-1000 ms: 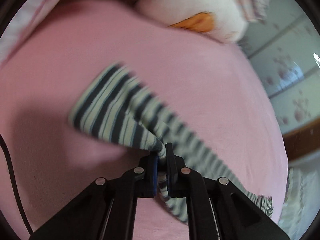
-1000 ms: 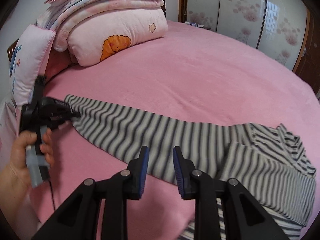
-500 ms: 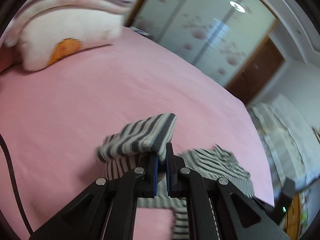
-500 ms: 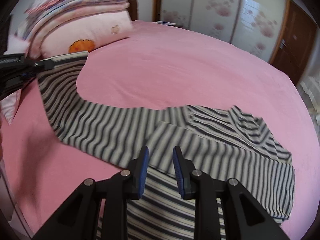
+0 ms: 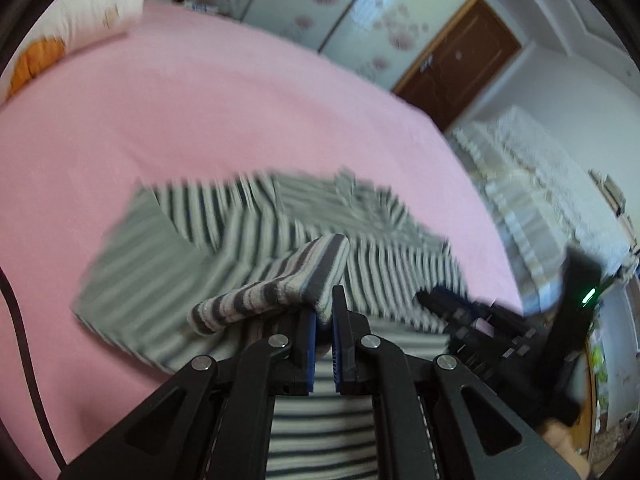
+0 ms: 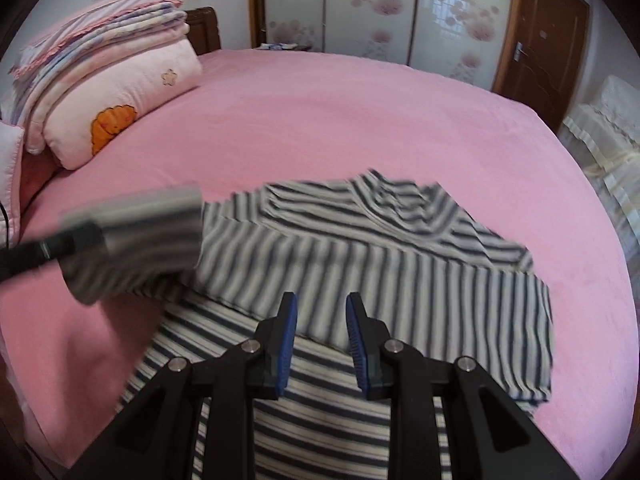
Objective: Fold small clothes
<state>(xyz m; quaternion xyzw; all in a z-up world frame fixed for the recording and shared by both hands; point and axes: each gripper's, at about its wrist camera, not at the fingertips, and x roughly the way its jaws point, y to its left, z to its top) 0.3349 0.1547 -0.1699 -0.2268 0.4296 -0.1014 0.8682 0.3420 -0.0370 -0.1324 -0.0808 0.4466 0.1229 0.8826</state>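
A grey-and-white striped shirt (image 6: pixel 400 264) lies on the pink bed (image 6: pixel 360 120), its collar toward the far side. My left gripper (image 5: pixel 324 312) is shut on the cuff of one sleeve (image 5: pixel 280 284) and holds it lifted above the shirt's body (image 5: pixel 160 256). In the right wrist view that raised sleeve (image 6: pixel 136 240) is a blur at the left, with the left gripper (image 6: pixel 60 246) behind it. My right gripper (image 6: pixel 322 308) is open and empty, hovering over the shirt's near part. It also shows as a dark blurred shape (image 5: pixel 436 298) at the right of the left wrist view.
Folded quilts and a pink pillow with an orange patch (image 6: pixel 120 92) are stacked at the bed's back left. Flowered wardrobe doors (image 6: pixel 372 8) and a brown door (image 6: pixel 540 40) stand behind. Cloth-covered furniture (image 6: pixel 600 128) is off the bed's right edge. A black cable (image 5: pixel 24 340) hangs left.
The left gripper has carried the sleeve from its stretched-out place at the far left up and across over the shirt's body. The right gripper has shifted along the shirt, still open.
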